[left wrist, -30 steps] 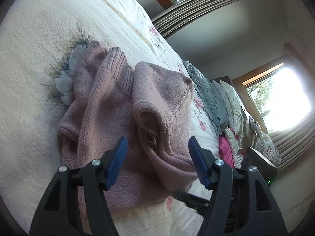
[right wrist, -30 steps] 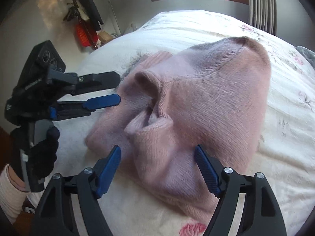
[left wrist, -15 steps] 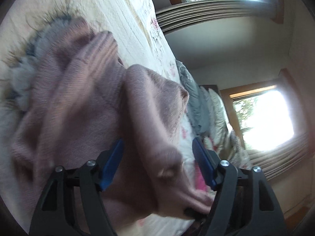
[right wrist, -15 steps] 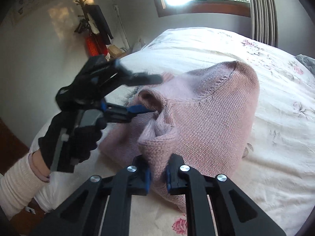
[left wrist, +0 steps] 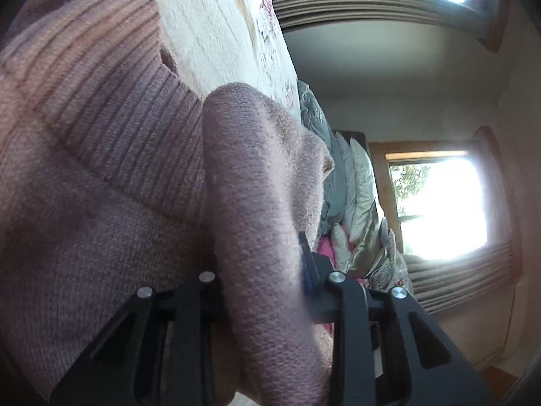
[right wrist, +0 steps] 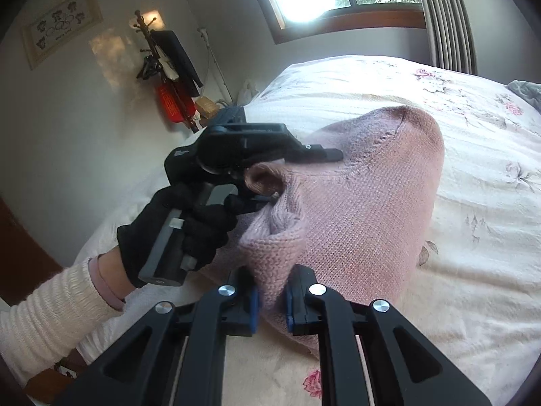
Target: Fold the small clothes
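Pink knit sweater [right wrist: 368, 209] lies bunched on the floral quilt [right wrist: 473, 108] of a bed, occupying the centre of the right wrist frame and most of the left half of the left wrist frame.

Right gripper [right wrist: 272, 299]: jaws closed on a fold of the sweater's near edge, lower centre of frame; blue pads [right wrist: 253, 314] press the knit from both sides.

Left gripper [left wrist: 262, 270]: jaws drawn in around a thick roll of the sweater, lower centre of its own frame, knit filling the gap between the fingers. In the right wrist frame the same left gripper sits at left of centre, held by a black-gloved hand [right wrist: 175, 226] with a cream ribbed sleeve [right wrist: 44, 318], its fingers entering a tunnel-like fold (whether sleeve or collar opening, I cannot tell).

Ribbed band [left wrist: 111, 108] of the sweater shows in the upper left of the left wrist frame.

Surroundings: pillows [left wrist: 358, 196] stacked right of centre, window [left wrist: 439, 203] at right; coat stand [right wrist: 162, 64] and framed picture [right wrist: 62, 25] in the upper left of the right wrist frame.
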{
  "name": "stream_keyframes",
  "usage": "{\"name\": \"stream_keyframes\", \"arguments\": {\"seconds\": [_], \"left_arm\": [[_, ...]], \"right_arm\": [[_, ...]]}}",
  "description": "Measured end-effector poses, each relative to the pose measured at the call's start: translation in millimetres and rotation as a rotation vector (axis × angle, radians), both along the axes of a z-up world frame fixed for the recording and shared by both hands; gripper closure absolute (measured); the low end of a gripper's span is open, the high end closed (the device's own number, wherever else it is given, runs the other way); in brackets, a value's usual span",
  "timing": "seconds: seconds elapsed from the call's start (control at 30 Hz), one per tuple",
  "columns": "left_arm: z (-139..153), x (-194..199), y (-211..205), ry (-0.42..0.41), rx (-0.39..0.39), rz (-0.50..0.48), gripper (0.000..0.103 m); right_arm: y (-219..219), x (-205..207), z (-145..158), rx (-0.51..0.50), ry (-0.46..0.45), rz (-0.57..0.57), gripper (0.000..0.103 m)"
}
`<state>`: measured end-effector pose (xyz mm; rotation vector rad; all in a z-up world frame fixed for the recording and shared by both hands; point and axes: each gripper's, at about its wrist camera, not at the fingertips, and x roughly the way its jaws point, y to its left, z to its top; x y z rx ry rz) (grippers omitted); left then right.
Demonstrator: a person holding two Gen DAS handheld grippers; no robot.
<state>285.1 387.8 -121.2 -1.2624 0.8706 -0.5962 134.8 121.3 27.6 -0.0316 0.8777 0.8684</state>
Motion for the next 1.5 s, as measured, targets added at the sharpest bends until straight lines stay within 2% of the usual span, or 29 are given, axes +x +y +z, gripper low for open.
{"name": "stream_keyframes", "arguments": {"seconds": [0.07,0.23,0.37,0.47,0.7,0.83,1.0,1.13,1.23,1.27,1.33,1.43,1.5], "left_arm": [[5,-5,5,-0.032,-0.009,0.01,0.08],[35,-22,24,-0.108,0.028,0.041,0.081],[62,-34,42,-0.151,0.088,0.049,0.081],[70,-42,59,-0.154,0.141,0.061,0.081],[40,-52,86,-0.095,0.175,0.109,0.081],[18,-47,87,-0.073,0.189,0.114,0.081],[3,-47,85,-0.075,0.212,0.134,0.081],[-5,-55,91,-0.084,0.205,0.15,0.079],[-7,-66,98,-0.063,0.191,0.175,0.076],[-6,-72,101,-0.062,0.192,0.191,0.076],[4,-86,107,-0.069,0.238,0.226,0.074],[31,-113,106,-0.112,0.364,0.238,0.074],[51,-137,95,-0.143,0.448,0.223,0.069]], "right_arm": [[1,-1,-1,0.015,0.009,0.007,0.091],[11,-6,2,0.054,0.017,0.035,0.091],[34,-12,7,0.074,0.013,0.077,0.091],[57,-17,7,0.065,0.004,0.106,0.091],[112,-27,-18,-0.065,-0.028,0.14,0.091],[128,-25,-44,-0.124,-0.009,0.127,0.09],[141,-18,-70,-0.144,0.044,0.117,0.085],[149,-20,-82,-0.151,0.038,0.115,0.072],[151,-26,-80,-0.099,0.057,0.158,0.04],[149,-29,-78,-0.085,0.062,0.177,0.035],[143,-35,-68,-0.049,0.07,0.195,0.034],[113,-34,-48,0.063,0.122,0.178,0.035],[84,-34,-35,0.088,0.097,0.128,0.035]]}}
